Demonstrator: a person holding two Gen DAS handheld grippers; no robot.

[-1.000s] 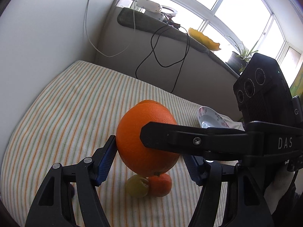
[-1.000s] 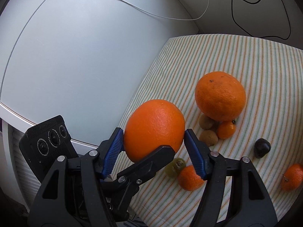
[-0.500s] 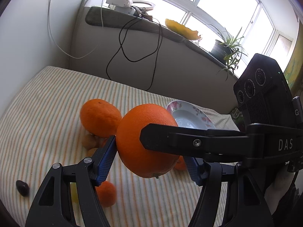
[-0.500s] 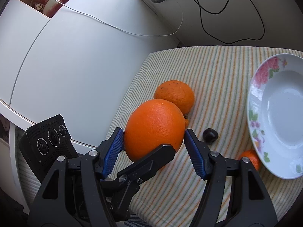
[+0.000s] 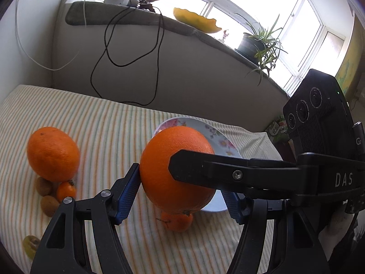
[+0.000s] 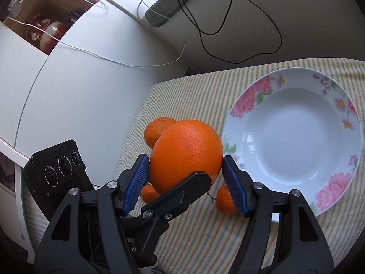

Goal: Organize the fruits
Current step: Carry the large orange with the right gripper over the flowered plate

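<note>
Left wrist view: the left gripper holds a large orange between its blue pads, lifted above the striped cloth. A black finger of the right gripper lies across the front of the same fruit, so both claws are closed on this one orange. Behind it the flowered plate is partly hidden. At the left a second large orange rests on the cloth, touching a small mandarin and two kiwis. Another mandarin lies just below the held orange.

Right wrist view: the right gripper presses the large orange from both sides with its pads, and the left gripper's finger crosses under the fruit. The plate is just beside the orange, to the right, and it is empty. Two mandarins lie on the cloth under the fruit.

I think the risk is in the double grip. If one hand moves faster than the other one, the round, smooth orange can turn and slip out, falling on the mandarins or on the plate rim. If it is released at the edge of the plate, it may roll off.
</note>
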